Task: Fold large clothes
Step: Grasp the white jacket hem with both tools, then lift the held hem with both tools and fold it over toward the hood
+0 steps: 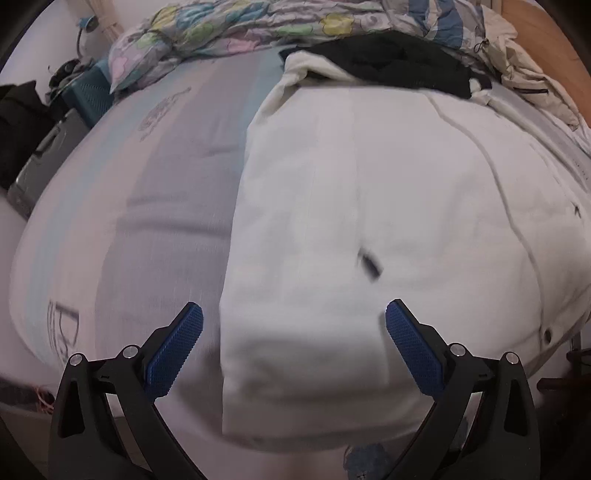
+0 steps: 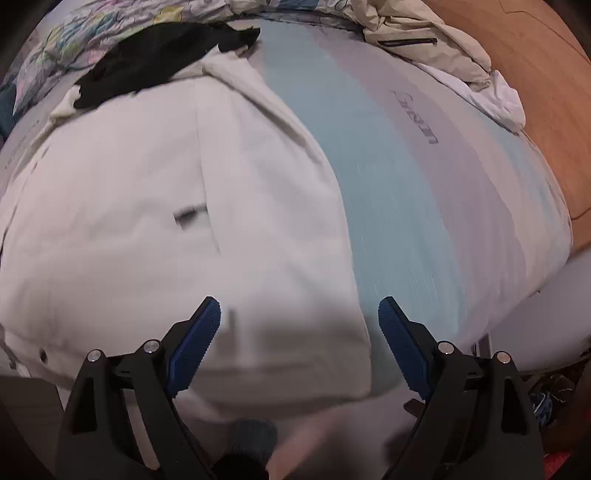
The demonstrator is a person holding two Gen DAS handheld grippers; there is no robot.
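A large white garment (image 1: 369, 221) lies spread flat on the striped bed sheet (image 1: 147, 206); it also shows in the right wrist view (image 2: 166, 206). It has a small dark tag (image 1: 371, 263) near its middle. My left gripper (image 1: 294, 314) is open and empty, hovering over the garment's near left corner. My right gripper (image 2: 299, 308) is open and empty, hovering over the garment's near right corner. Both views are motion-blurred.
A black garment (image 1: 399, 62) and a beige jacket (image 1: 524, 66) lie at the far end, with a floral quilt (image 1: 221, 26) behind. A teal box (image 1: 88, 96) and a grey case (image 1: 40, 166) stand left of the bed. A wooden headboard (image 2: 517, 92) runs along the right.
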